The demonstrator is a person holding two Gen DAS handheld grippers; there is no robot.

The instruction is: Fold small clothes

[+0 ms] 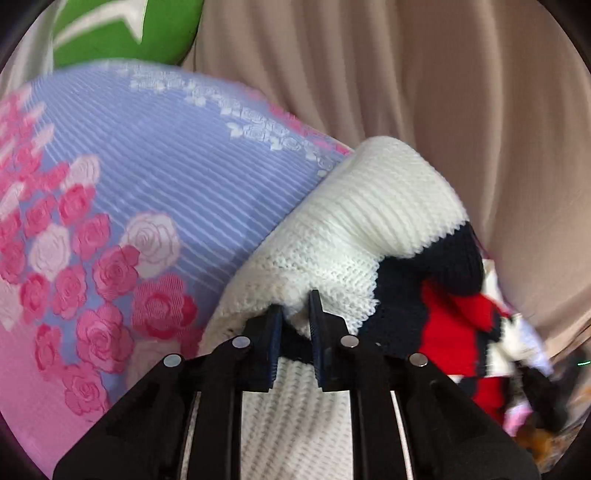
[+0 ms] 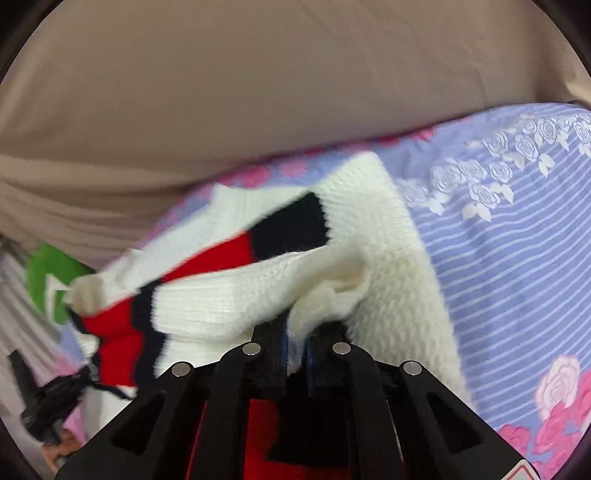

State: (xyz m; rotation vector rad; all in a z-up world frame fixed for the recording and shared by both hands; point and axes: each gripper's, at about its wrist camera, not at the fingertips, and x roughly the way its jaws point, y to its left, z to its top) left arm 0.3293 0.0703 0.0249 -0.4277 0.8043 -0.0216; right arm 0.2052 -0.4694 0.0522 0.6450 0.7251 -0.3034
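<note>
The small knitted sweater, cream-white with navy and red bands, lies on the bed cover, a lilac striped sheet printed with pink and white roses, and every place here is given from the sweater. It is not flat: part of the knit is raised into a rounded hump, and the striped part trails off towards the cover's edge in a loose bunch. The left gripper has its fingers drawn close on a pinch of cream knit at the near edge of the sweater, with a fold of fabric caught between the pads. The right gripper is pressed nearly together on another gathered tuft of the same cream knit, beside the red and navy band. So both tools hold the garment and it hangs partly lifted between them. As a judgement, the fold is at an early stage: the grips are taken, but no neat crease or stacked layer shows yet, and the carrying over, laying down and smoothing are all left to do. Beyond the sweater a beige curtain-like cloth backs the cover, and a green cushion sits at the cover's far corner.
</note>
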